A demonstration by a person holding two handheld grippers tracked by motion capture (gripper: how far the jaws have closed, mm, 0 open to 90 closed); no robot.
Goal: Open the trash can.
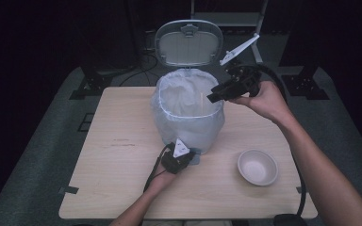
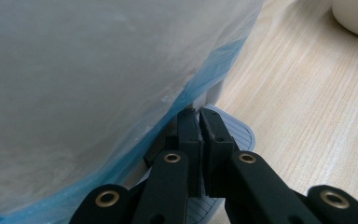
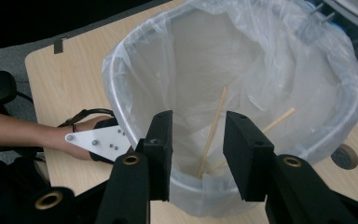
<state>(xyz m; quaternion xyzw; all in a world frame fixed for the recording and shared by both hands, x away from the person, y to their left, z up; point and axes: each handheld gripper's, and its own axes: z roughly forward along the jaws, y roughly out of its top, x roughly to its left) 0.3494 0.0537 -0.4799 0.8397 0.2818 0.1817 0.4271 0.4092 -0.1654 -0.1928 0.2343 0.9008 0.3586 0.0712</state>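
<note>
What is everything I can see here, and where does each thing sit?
Pedal bin: one, pale grey, middle of the table, lid up.
Bin lid: one, grey, standing open behind the bin.
Bin liner: one, clear plastic with a bluish edge, lining the bin and folded over its rim.
Wooden sticks: two, light wood, leaning inside the liner.
Foot pedal: one, grey and ribbed, at the bin's base.
Bowl: one, off-white, on the table right of the bin.
Table: one, light wood.
Left gripper: black, jaws shut, resting on the pedal.
Right gripper: black, jaws open with nothing between them, above the bin's rim.
</note>
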